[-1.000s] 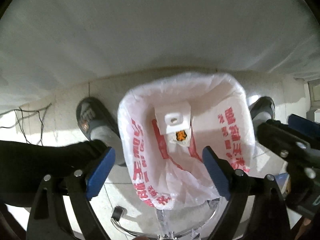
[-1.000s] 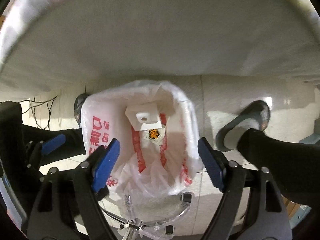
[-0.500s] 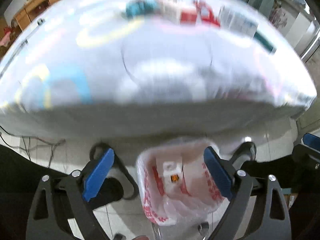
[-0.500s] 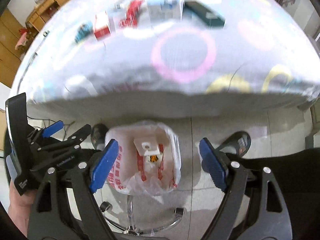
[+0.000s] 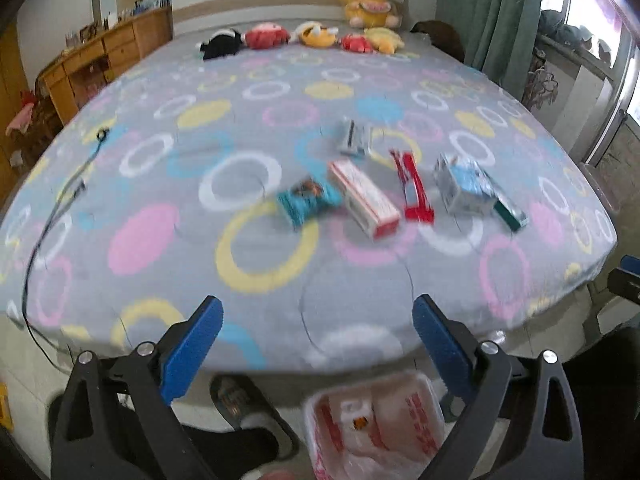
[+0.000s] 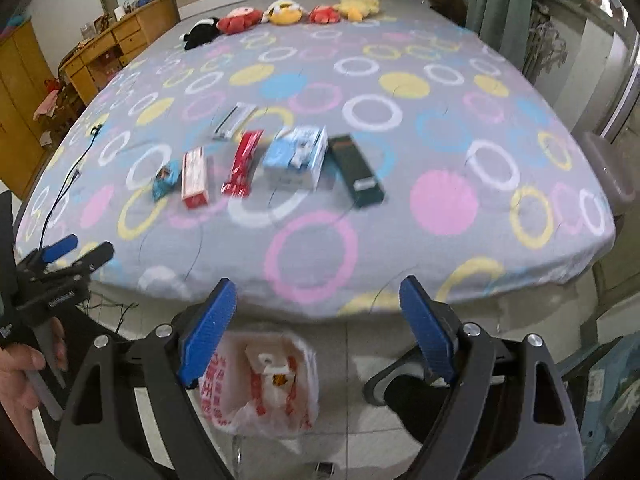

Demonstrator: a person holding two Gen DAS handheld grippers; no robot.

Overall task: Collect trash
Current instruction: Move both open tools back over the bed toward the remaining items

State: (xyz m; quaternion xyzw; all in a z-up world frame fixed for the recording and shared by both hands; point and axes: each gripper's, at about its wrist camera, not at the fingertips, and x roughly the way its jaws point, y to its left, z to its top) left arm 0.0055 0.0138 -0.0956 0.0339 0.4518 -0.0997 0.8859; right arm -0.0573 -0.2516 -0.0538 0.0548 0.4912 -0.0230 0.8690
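Note:
Several pieces of trash lie in a row on the bed: a teal wrapper [image 5: 306, 200], a red-and-white box [image 5: 364, 200], a red packet [image 5: 412, 186], a blue-and-white carton [image 5: 466, 188], a dark green box [image 6: 358, 170] and a silver packet [image 6: 234, 120]. A white bag-lined bin [image 6: 260, 384] with a white item inside stands on the floor at the bed's foot; it also shows in the left wrist view [image 5: 374, 428]. My left gripper [image 5: 318, 344] and right gripper [image 6: 316, 326] are both open and empty, above the bin, short of the bed's edge.
The bed has a grey sheet with coloured rings [image 6: 400, 208]. Plush toys [image 5: 304, 36] line the headboard. A black cable [image 5: 48, 224] trails over the left edge. A wooden dresser [image 5: 100, 60] stands left, curtains [image 5: 492, 12] right. Slippered feet [image 6: 400, 384] stand beside the bin.
Both grippers rose and tilted up from looking down into the bin to facing the bed top. The bin dropped to the bottom of both views. Both stayed open.

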